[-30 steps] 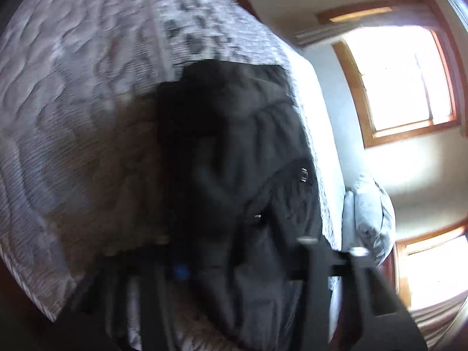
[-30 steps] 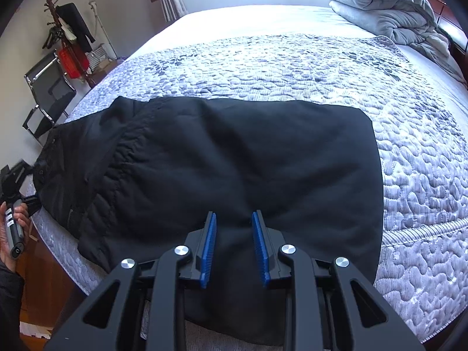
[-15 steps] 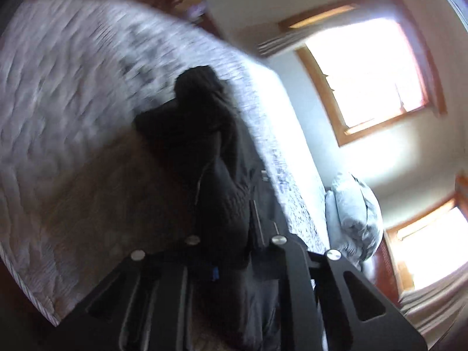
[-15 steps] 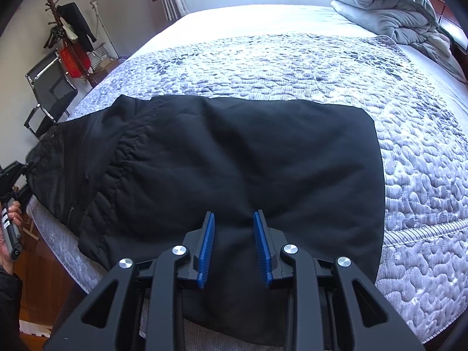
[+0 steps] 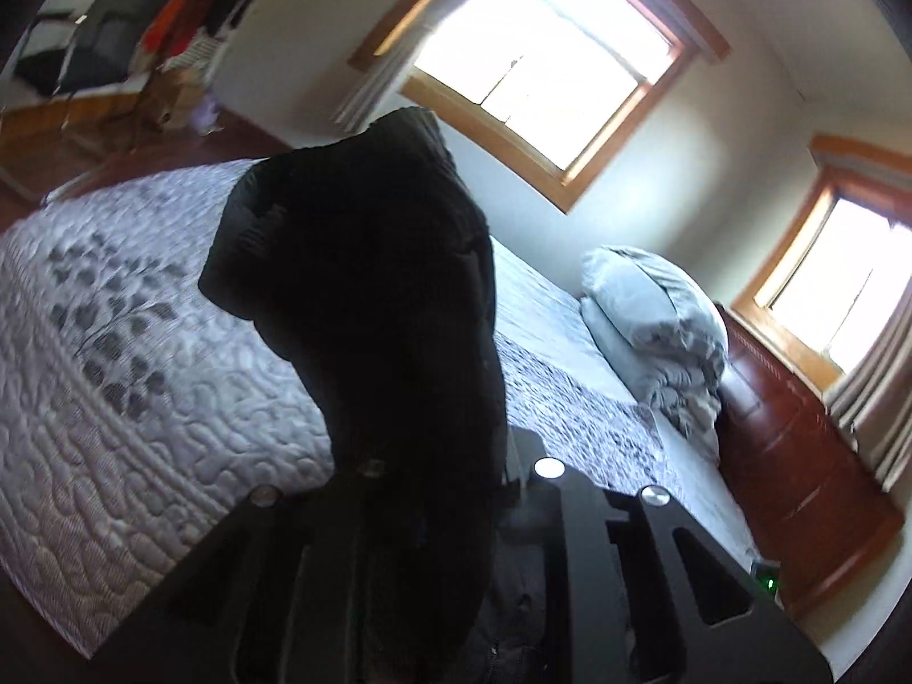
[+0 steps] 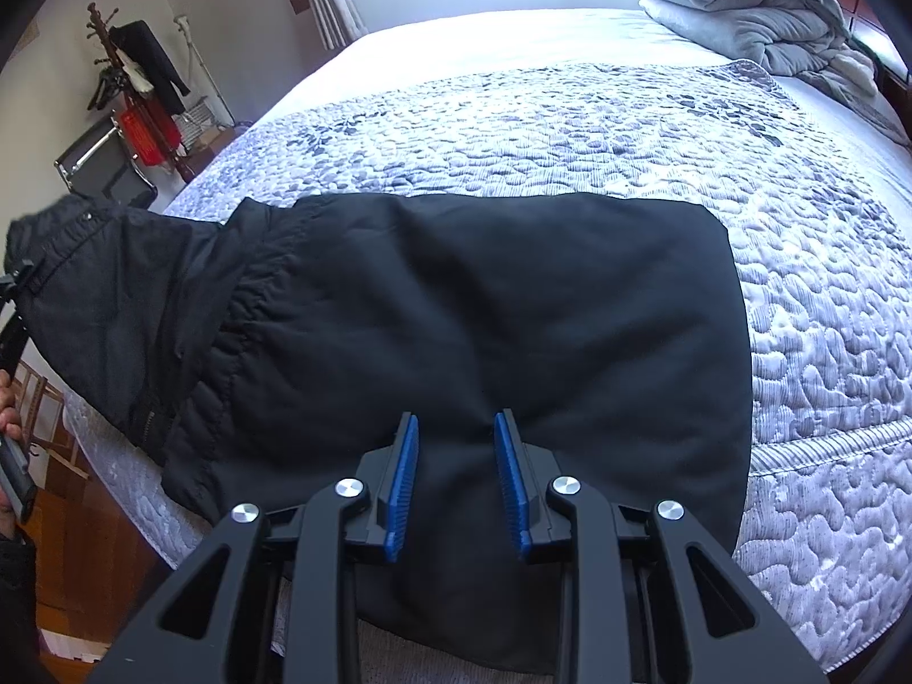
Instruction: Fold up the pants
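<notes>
Black padded pants (image 6: 484, 296) lie across the grey quilted bed (image 6: 570, 125), with the legs' end hanging over the near edge. My right gripper (image 6: 456, 427) is shut on a bunch of that near edge; creases run out from between its blue pads (image 6: 402, 479). In the left wrist view the waist end of the pants (image 5: 365, 262) hangs lifted above the quilt (image 5: 114, 399). My left gripper (image 5: 450, 456) holds it, the cloth fills the gap and hides the pads, and the jaws are opening slightly. A hand (image 6: 8, 416) grips the left tool at the far left.
A folded grey duvet (image 6: 741, 5) lies at the head of the bed. A coat rack (image 6: 131, 68) and a chair (image 6: 102, 165) stand by the left wall. A wooden dresser (image 5: 798, 456) stands beyond the bed under two windows (image 5: 541, 57).
My left gripper closed on the waist end, rolled, and raised it off the bed. The right gripper and the leg end stayed where they were.
</notes>
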Demonstrator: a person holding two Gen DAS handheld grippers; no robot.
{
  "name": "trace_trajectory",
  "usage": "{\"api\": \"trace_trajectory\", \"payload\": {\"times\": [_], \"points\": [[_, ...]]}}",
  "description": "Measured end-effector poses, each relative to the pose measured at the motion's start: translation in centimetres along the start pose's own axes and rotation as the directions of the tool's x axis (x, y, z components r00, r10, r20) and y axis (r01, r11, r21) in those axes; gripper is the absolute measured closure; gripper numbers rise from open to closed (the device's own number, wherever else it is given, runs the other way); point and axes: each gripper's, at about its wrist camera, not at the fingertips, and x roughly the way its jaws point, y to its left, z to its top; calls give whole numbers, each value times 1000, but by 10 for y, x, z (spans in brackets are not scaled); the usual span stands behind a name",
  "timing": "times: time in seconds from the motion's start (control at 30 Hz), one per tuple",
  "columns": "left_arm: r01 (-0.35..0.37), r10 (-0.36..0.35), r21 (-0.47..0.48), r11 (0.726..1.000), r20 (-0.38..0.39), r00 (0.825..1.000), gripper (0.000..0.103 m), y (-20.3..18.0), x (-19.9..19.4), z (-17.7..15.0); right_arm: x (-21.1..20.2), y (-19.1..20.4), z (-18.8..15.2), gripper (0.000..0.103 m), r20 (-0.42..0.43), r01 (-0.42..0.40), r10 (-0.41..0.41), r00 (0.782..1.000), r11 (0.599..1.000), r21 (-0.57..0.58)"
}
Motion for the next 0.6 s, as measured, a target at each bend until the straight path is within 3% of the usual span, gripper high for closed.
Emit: {"api": "trace_trajectory", "payload": {"times": [0.17,0.37,0.6], "points": [[23,-15,123,992,-65,998,81,-34,10,-12,-2,-4,0,75,9,-11,11,1000,1000,17],[17,20,262,965,-136,990,78,-60,23,-32,-5,-11,-2,75,20,-31,30,999,999,42],[73,24,373,925,-248,968,72,-85,43,-58,-9,-16,-3,75,36,-39,37,999,997,62]]}}
